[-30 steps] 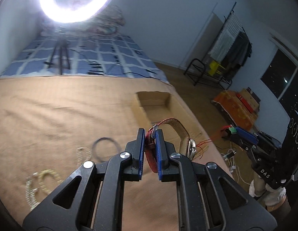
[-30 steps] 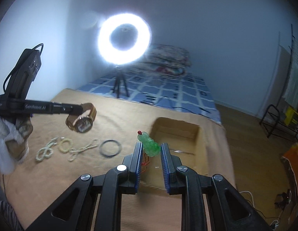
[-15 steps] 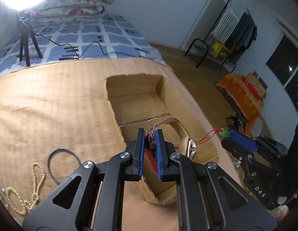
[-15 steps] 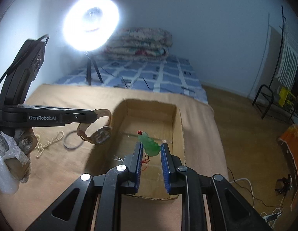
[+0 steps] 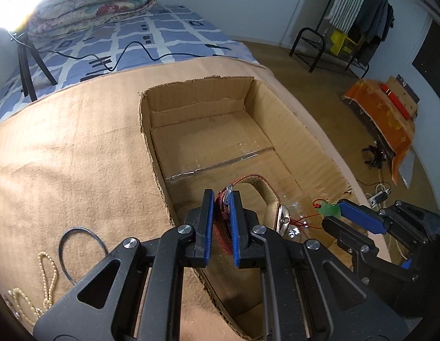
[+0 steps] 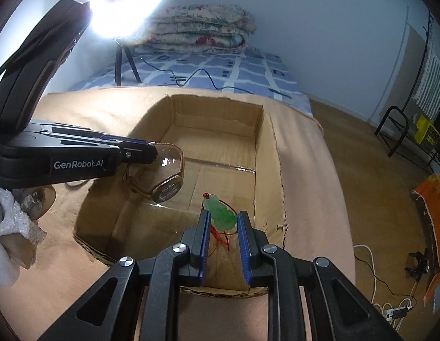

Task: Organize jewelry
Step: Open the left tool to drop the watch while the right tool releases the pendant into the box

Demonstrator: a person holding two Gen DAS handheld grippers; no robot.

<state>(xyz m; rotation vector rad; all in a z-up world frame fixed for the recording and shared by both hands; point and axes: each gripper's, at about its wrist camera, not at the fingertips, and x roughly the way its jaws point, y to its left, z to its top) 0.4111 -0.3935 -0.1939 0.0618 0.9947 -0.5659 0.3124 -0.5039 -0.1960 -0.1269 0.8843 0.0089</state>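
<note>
My left gripper (image 5: pixel 221 196) is shut on the red-lined strap of a tan wristwatch (image 5: pixel 272 203), which hangs over the near part of the open cardboard box (image 5: pixel 191 108). From the right wrist view the watch (image 6: pixel 166 182) dangles from the left gripper (image 6: pixel 153 150) above the box's (image 6: pixel 265 142) left side. My right gripper (image 6: pixel 223 217) is shut on a green jade pendant (image 6: pixel 221 216) with a red cord, held over the box's near end. In the left wrist view the pendant (image 5: pixel 329 209) shows at the right gripper's (image 5: pixel 332 213) tips.
A dark bangle (image 5: pixel 80 251) and pale bead chains (image 5: pixel 46 278) lie on the tan blanket (image 5: pixel 63 156) left of the box. Behind are a blue patterned bed (image 6: pixel 220 71), a folded quilt (image 6: pixel 197 28) and a ring light (image 6: pixel 126 2). Wooden floor drops off to the right.
Both grippers have come down and forward over the box with watch and pendant held. The bangle and bead chains have slid to the lower left of the left wrist view.
</note>
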